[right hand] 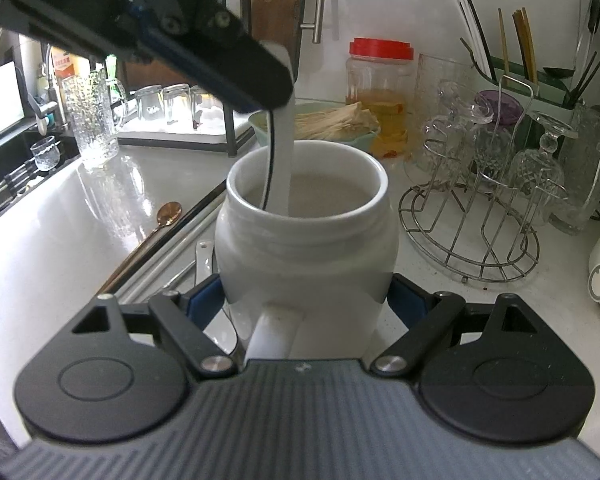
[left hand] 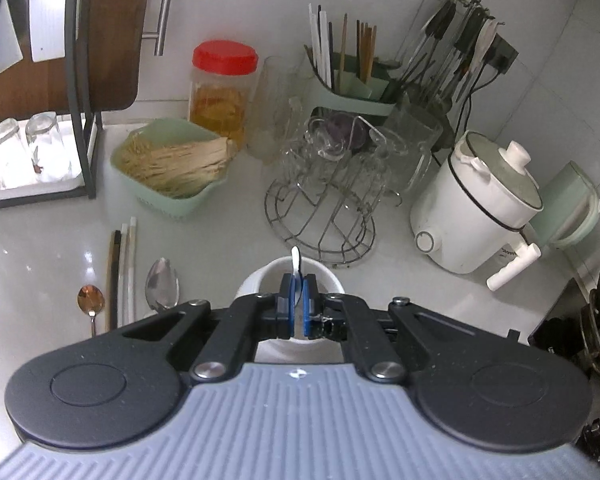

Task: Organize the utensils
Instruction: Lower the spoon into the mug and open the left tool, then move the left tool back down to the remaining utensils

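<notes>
My right gripper [right hand: 306, 300] is shut on a white ceramic jar [right hand: 306, 240] that stands on the white counter. My left gripper [left hand: 299, 292] is above the jar [left hand: 260, 276] and is shut on a white spoon [left hand: 296, 260]. In the right wrist view the white spoon [right hand: 282, 160] hangs steeply down into the jar's mouth. On the counter left of the jar lie a silver spoon [left hand: 162, 284], a copper spoon [left hand: 91, 300] and several chopsticks [left hand: 122, 272]. Another white spoon [right hand: 204, 256] lies beside the jar.
A wire rack with glasses [left hand: 324, 208] stands behind the jar. A mint basket of noodles [left hand: 172, 160], a red-lidded jar [left hand: 222, 88], a green utensil caddy [left hand: 352, 80] and a white cooker [left hand: 476, 204] stand at the back. The sink [right hand: 20, 168] is at left.
</notes>
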A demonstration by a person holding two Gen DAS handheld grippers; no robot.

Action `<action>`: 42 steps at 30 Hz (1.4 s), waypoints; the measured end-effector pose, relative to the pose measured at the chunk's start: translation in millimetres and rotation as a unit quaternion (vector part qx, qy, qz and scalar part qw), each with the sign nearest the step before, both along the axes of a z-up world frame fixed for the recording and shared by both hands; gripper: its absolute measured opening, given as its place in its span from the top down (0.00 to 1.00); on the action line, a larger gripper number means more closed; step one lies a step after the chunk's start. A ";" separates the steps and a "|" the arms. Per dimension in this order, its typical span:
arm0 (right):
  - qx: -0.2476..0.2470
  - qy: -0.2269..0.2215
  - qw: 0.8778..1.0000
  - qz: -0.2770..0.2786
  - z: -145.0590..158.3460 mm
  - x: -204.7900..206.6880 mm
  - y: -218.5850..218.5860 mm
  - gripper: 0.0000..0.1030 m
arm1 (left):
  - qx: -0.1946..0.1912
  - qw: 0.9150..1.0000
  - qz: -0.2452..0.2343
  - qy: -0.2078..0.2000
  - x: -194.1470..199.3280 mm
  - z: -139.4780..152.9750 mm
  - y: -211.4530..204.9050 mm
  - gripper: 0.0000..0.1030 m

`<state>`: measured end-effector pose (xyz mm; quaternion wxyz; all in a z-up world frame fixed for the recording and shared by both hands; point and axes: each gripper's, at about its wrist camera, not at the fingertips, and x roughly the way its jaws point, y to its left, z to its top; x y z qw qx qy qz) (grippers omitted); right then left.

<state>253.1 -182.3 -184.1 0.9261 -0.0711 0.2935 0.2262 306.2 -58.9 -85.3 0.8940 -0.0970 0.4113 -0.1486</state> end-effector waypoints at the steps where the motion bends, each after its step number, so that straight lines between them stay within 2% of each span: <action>1: 0.000 0.000 1.000 0.000 -0.1 0.0 0.1 0.12 | 0.000 1.000 0.000 0.000 -0.5 -0.5 -0.1 0.96; 20: 0.004 -0.001 1.000 -0.001 -0.6 -0.3 -0.8 0.12 | 0.015 1.000 -0.007 0.016 -3.3 -5.8 -0.8 0.95; 22: 0.004 -0.001 1.000 -0.001 -0.6 -0.3 -0.9 0.12 | 0.018 1.000 -0.006 0.017 -3.3 -5.3 -0.9 0.89; 24: 0.003 -0.001 1.000 -0.001 -0.7 -0.3 -0.9 0.12 | 0.016 1.000 -0.005 0.015 -4.0 -3.7 -0.7 0.71; 26: 0.004 -0.001 1.000 -0.001 -0.7 -0.2 -0.9 0.12 | 0.017 1.000 -0.004 0.008 -6.5 -0.8 -0.6 0.64; 42: 0.004 -0.004 1.000 -0.007 -0.9 -0.5 -0.1 0.13 | 0.007 0.999 0.016 -0.033 -25.8 31.8 20.2 0.63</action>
